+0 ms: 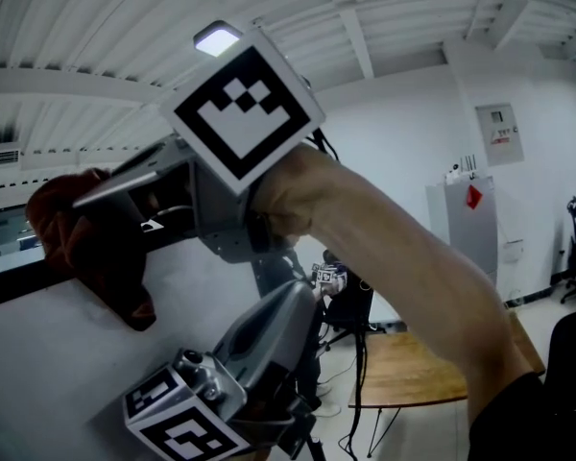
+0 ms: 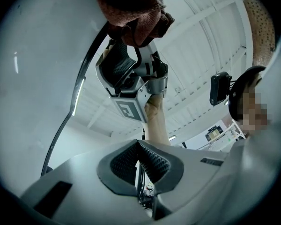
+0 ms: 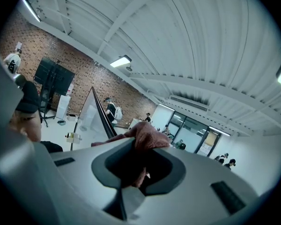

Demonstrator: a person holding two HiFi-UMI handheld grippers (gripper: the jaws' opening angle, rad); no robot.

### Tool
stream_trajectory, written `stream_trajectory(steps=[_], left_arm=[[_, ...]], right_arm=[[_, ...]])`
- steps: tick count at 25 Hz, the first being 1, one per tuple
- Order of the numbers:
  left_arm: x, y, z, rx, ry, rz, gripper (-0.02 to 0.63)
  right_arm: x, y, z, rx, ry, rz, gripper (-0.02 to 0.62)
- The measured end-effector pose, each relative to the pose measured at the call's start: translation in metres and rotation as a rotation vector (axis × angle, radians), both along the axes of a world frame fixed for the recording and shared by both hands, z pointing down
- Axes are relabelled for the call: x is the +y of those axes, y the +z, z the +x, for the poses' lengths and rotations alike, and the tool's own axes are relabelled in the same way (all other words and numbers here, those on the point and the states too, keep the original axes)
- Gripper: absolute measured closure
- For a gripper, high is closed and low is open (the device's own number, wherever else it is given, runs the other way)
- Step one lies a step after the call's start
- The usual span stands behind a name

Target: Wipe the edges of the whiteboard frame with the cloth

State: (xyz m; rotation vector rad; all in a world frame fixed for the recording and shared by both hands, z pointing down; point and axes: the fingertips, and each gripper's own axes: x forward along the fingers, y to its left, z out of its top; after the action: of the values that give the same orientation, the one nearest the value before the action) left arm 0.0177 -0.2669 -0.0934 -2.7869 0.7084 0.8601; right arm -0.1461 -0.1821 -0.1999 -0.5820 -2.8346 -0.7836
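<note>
A rust-brown cloth point(image 1: 88, 248) is pressed on the dark top edge of the whiteboard frame point(image 1: 5, 288), above the white board face point(image 1: 58, 373). My right gripper point(image 1: 115, 200), raised overhead, is shut on the cloth. In the right gripper view the cloth point(image 3: 146, 134) bunches between the jaws of the right gripper point(image 3: 138, 149), and the frame point(image 3: 101, 112) runs away ahead. My left gripper point(image 1: 293, 301) hangs lower, beside the board, pointing up. In its own view the left gripper point(image 2: 138, 142) is shut with nothing in it, and above it are the cloth point(image 2: 133, 18) and frame edge point(image 2: 83, 67).
A wooden table point(image 1: 413, 363) and a grey cabinet point(image 1: 466, 224) stand to the right, below. A ceiling light point(image 1: 216, 38) is overhead. Several people stand far off by a brick wall point(image 3: 61, 55) in the right gripper view.
</note>
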Motion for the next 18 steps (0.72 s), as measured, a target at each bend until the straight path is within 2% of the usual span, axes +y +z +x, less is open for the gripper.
stream_trajectory(steps=[13,18], left_arm=[[-0.064,-0.001,0.022,-0.015,-0.078,-0.057,0.618],[-0.098,-0.004,0.036,-0.015,-0.082,-0.101,0.618]], right_arm=[[-0.102,0.004,0.032,-0.022,0.069,-0.064,0.52],[-0.144,0.002,0.05,-0.014,0.063,-0.14,0.52]])
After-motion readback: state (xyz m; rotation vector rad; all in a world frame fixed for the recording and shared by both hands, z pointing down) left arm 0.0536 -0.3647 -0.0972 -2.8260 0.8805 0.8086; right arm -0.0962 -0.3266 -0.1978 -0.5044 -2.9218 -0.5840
